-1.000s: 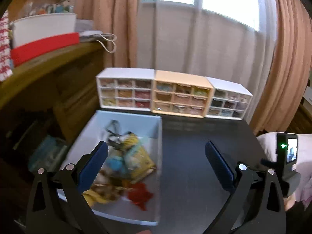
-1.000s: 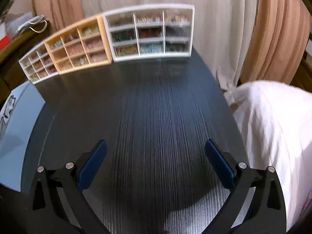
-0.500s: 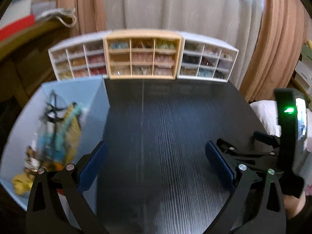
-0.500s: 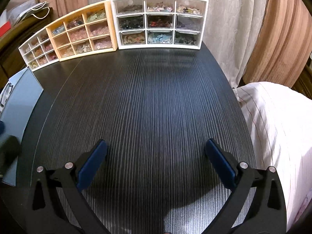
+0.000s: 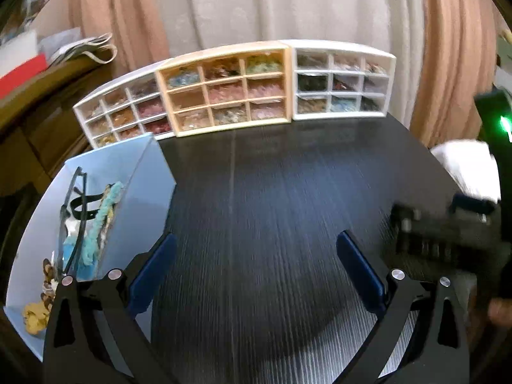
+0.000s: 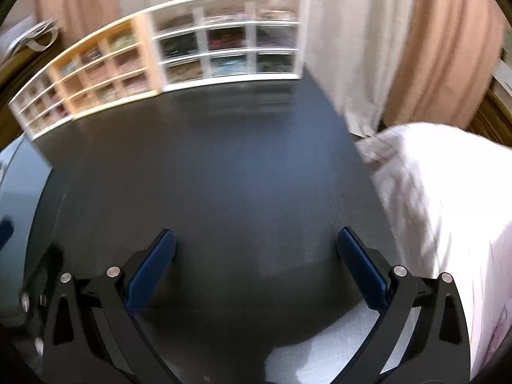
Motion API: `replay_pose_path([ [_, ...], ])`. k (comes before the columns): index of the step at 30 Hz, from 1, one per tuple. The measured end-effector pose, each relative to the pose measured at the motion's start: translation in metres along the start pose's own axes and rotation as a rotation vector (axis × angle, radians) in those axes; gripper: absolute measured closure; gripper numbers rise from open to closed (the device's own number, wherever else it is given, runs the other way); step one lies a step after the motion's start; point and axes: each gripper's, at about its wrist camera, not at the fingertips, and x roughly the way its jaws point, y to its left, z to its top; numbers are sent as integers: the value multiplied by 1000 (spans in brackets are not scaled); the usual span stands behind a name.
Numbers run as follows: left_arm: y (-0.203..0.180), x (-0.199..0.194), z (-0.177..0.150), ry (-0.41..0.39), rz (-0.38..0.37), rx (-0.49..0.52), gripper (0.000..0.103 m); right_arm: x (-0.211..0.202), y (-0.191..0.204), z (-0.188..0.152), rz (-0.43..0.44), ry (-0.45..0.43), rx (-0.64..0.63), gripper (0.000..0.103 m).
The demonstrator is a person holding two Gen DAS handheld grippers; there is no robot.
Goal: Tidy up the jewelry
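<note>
A pale blue box (image 5: 134,172) of mixed jewelry (image 5: 89,224) stands at the left of a dark table (image 5: 272,208). Three small drawer cabinets line the far edge: a white one (image 5: 118,112), a tan one (image 5: 227,89) and a white one (image 5: 342,83), their drawers filled with jewelry. My left gripper (image 5: 256,268) is open and empty above the table, just right of the box. My right gripper (image 6: 256,268) is open and empty over the table's near part; its body shows at the right of the left wrist view (image 5: 448,230). The box edge (image 6: 19,192) shows at the left of the right wrist view.
Peach and white curtains (image 5: 288,9) hang behind the cabinets. A wooden sideboard (image 5: 41,96) with bags and boxes stands at the left. A white bedcover (image 6: 448,208) lies past the table's right edge.
My left gripper swung right from over the blue box to over the table. My right gripper's view shifted and is blurred with motion. Both stayed open.
</note>
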Motion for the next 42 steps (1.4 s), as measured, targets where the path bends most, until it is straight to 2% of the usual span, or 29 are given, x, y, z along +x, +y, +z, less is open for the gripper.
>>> replay_pose_path([
  [3,-13,-3,-2,12,-56,39,4,1,-5,3,-11,0,12,6],
  [8,-35,15,-2,121,-36,143,3,2,-6,3,-8,1,7,6],
  [12,-29,18,5,139,-97,108,3,3,-7,6,-4,2,2,6],
  [14,-18,24,12,174,-165,51,3,4,-6,8,-3,2,0,6],
  [18,-15,26,15,175,-147,31,3,5,-6,9,-2,3,-2,6],
  [42,-16,26,15,176,-145,33,3,5,-6,9,-1,2,-3,6],
])
